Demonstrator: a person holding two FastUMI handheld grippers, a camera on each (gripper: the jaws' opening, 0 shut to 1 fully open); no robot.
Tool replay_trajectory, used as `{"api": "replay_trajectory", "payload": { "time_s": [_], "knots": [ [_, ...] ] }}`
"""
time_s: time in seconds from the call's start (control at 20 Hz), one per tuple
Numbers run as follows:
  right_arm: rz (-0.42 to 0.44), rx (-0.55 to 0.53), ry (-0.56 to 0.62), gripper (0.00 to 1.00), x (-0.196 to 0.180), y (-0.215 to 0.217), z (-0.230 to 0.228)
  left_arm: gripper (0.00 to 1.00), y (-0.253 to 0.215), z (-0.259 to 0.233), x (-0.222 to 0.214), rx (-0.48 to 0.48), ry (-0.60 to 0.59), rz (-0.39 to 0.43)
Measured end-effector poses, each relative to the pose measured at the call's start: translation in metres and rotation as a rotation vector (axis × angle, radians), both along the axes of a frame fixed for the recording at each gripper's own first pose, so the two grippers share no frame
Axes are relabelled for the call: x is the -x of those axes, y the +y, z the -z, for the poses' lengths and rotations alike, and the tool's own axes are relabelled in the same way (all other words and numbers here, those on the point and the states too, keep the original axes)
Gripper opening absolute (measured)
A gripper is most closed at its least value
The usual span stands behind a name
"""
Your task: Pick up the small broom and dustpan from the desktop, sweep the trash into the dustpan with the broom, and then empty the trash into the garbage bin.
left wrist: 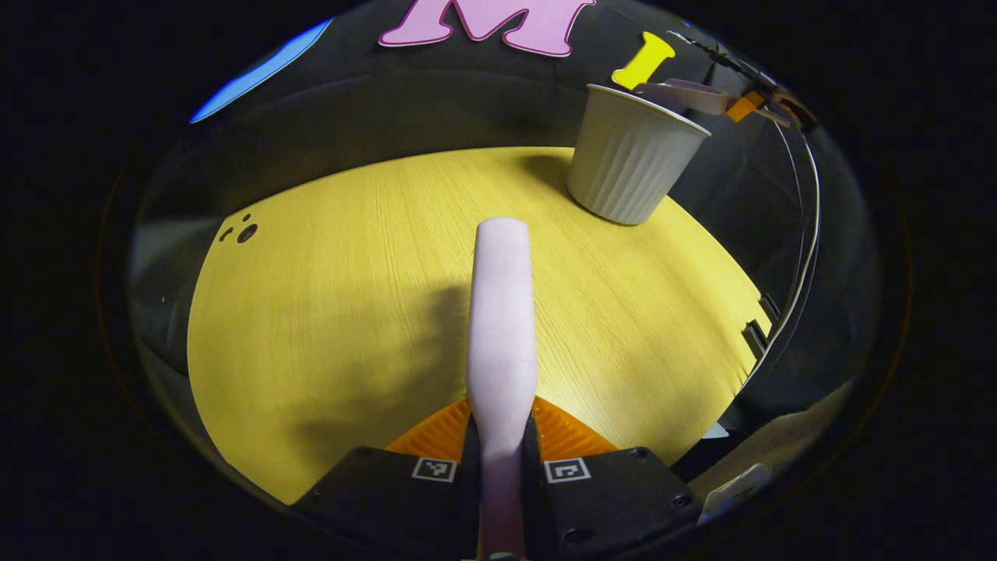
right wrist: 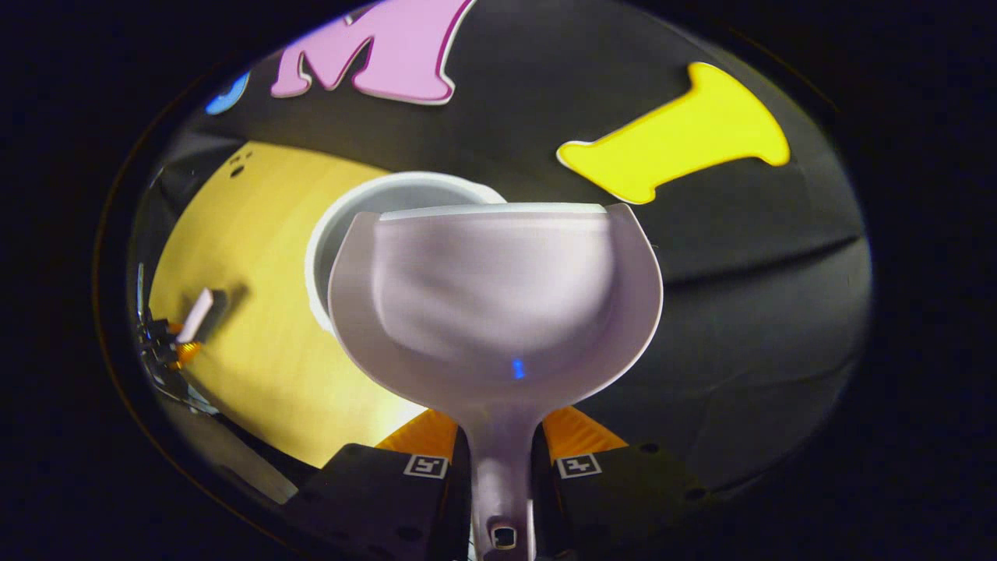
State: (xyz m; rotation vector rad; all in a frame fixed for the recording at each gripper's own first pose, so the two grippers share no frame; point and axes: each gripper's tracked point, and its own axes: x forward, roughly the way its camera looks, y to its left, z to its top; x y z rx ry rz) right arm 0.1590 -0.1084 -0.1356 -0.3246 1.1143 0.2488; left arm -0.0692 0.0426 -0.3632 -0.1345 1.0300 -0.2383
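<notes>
My left gripper (left wrist: 502, 425) is shut on the pale pink broom (left wrist: 502, 312), which points forward low over the yellow wooden table (left wrist: 327, 296). At the table's far right stands the ribbed off-white garbage bin (left wrist: 631, 156). Above its rim hangs the dustpan (left wrist: 685, 93), held by the right gripper (left wrist: 748, 105). In the right gripper view, my right gripper (right wrist: 500, 436) is shut on the handle of the pale dustpan (right wrist: 491, 288). The pan's front lip lies over the bin's opening (right wrist: 366, 195). Far left there, the left gripper (right wrist: 167, 343) holds the broom (right wrist: 196, 315).
Small dark holes (left wrist: 246, 232) mark the tabletop near its far left edge. A cable (left wrist: 810, 234) runs down past the table's right edge. The bin stands close to the far right corner, near the booth's black wall.
</notes>
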Motion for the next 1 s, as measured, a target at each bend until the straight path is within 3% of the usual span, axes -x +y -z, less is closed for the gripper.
{"api": "replay_trajectory", "payload": {
  "time_s": [0.1, 0.35, 0.55, 0.7, 1.0],
  "knots": [
    [0.019, -0.065, -0.065, 0.32, 0.012, 0.005, -0.017, 0.27, 0.002, -0.002, -0.002, -0.012, -0.005, -0.006],
    [0.023, -0.250, -0.141, 0.36, 0.082, 0.048, -0.035, 0.27, 0.006, -0.003, -0.002, -0.046, -0.001, -0.016],
    [-0.008, -0.321, -0.150, 0.36, 0.137, 0.091, -0.035, 0.27, 0.011, -0.002, 0.000, -0.075, 0.005, -0.024],
    [-0.040, -0.367, -0.101, 0.39, 0.178, 0.123, -0.021, 0.27, 0.016, -0.002, 0.003, -0.099, 0.010, -0.030],
    [-0.028, -0.405, 0.059, 0.35, 0.240, 0.177, 0.053, 0.27, 0.023, 0.000, 0.006, -0.136, 0.021, -0.037]
  ]
}}
